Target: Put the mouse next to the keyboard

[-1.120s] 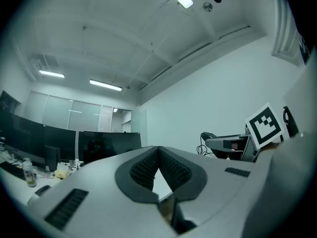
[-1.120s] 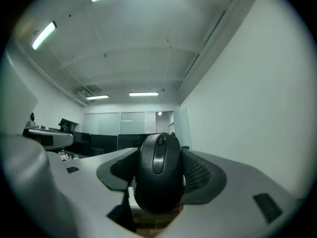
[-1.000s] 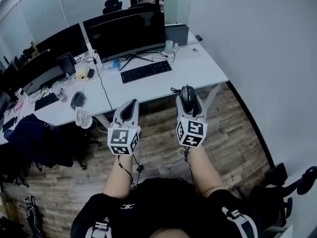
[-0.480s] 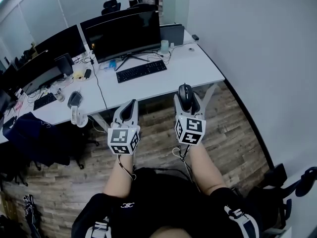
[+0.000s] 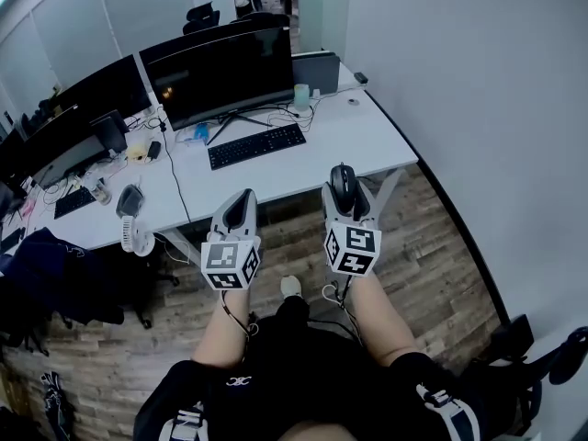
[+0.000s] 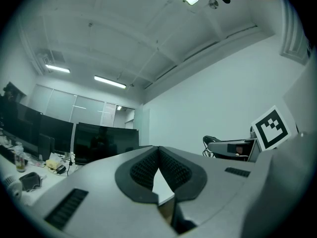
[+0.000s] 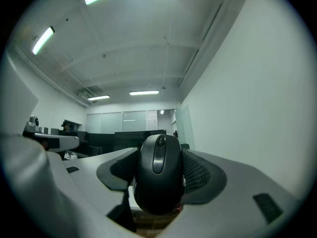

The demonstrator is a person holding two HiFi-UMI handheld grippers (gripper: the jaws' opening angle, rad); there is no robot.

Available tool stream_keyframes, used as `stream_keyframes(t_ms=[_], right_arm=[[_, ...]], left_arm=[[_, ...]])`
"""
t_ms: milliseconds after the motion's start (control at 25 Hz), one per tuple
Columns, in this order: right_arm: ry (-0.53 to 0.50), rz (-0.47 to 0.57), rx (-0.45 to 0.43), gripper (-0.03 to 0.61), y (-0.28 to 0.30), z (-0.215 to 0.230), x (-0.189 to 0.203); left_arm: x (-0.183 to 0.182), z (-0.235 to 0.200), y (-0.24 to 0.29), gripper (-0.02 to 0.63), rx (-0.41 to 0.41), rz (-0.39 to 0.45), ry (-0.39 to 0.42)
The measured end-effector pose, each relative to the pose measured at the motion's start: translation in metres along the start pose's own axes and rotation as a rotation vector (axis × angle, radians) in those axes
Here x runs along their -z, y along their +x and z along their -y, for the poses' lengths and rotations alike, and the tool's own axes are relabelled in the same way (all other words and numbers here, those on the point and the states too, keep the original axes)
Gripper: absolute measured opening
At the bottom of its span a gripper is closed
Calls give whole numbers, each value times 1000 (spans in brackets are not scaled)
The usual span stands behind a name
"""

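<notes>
**A:** R fingers first?

**B:** The pads (image 7: 199, 175) of the right gripper (image 5: 345, 197) pinch a black mouse (image 7: 158, 178) from both sides. Its scroll wheel faces up, and its body fills the gap between them.

**A:** L ones?

**B:** The left gripper (image 6: 158, 151) has its pads pressed together at the tips, w/ nothing between them.

**A:** Where's the mouse in the head view?

**B:** Centre-right of the frame, in the air. In the pic it lines up w/ the front edge of the white desk (image 5: 372, 138), w/ wood floor (image 5: 432, 260) below. It isn't resting on anything.

**A:** And the keyboard?

**B:** The black keyboard (image 5: 256, 146) lies flat on the desk, up and left of the mouse and well apart from it. It sits just in front of a wide dark monitor (image 5: 220, 73).

**A:** Grippers vs. each other?

**B:** They're side by side in the mid frame. The left one is just left of centre and the right one just right of centre, both pointing toward the desk. The person's forearms run down to the bottom edge.
</notes>
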State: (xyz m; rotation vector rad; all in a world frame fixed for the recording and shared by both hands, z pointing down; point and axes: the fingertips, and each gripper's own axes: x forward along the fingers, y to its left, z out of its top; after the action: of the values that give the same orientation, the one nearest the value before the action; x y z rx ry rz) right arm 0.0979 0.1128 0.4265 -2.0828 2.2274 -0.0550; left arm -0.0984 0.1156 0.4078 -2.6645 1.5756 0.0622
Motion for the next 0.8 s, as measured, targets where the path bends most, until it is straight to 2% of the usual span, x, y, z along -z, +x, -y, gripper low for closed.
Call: stream_keyframes(t_ms=[280, 400, 800], right_arm=[[-19, 2, -14, 290, 120, 18, 10], [-23, -25, -13, 290, 184, 25, 19], [-47, -27, 11, 290, 372, 41, 12]], left_arm=[[21, -41, 118, 14, 23, -10, 3], [33, -59, 181, 14, 57, -37, -24], [26, -149, 351, 12, 85, -24, -20]])
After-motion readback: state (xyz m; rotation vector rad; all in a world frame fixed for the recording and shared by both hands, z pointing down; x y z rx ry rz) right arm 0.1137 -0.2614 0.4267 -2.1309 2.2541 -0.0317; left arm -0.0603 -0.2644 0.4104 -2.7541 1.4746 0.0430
